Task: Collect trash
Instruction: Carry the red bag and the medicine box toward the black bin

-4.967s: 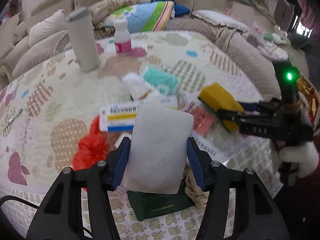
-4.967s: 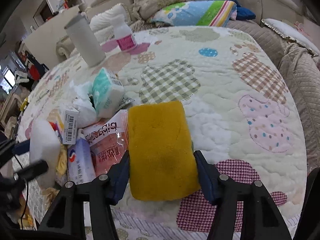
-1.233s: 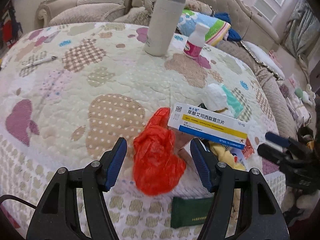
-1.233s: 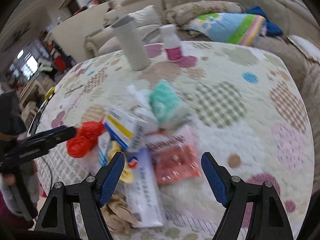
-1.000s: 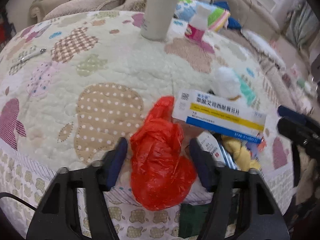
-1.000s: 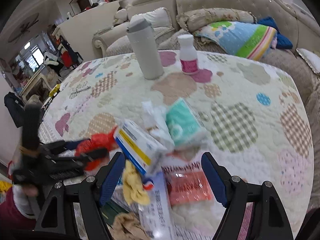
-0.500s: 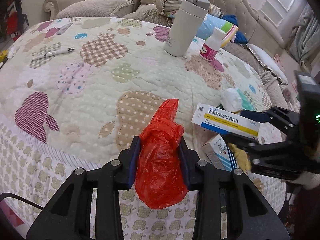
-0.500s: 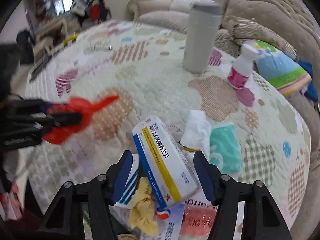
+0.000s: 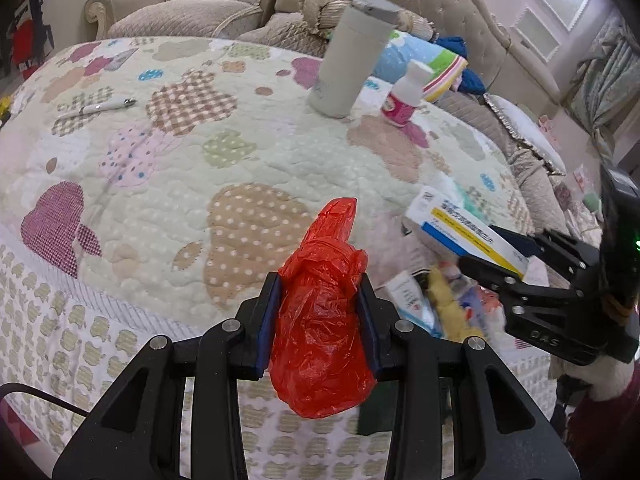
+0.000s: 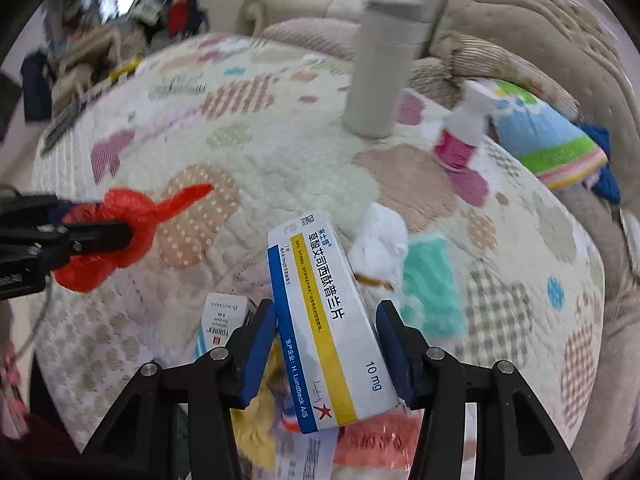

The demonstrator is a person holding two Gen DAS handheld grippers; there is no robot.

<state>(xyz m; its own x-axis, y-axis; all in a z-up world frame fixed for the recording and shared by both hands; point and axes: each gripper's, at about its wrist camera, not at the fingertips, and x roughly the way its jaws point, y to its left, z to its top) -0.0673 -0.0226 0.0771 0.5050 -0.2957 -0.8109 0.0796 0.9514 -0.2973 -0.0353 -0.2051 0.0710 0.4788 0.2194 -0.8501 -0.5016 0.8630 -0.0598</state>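
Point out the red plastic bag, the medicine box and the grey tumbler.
red plastic bag (image 9: 320,320), left wrist view, crumpled middle between the pads.
medicine box (image 10: 326,320), right wrist view, printed top face.
grey tumbler (image 9: 348,64), left wrist view, side wall.

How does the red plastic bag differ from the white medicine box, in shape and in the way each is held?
The red plastic bag is soft and crumpled; the white medicine box is stiff, flat-sided and printed with blue and yellow bands. The left gripper squeezes the bag, which bulges out. The right gripper, whose jaws have just been closing, has the box between its pads, shape unchanged. Both are held over the quilted table.
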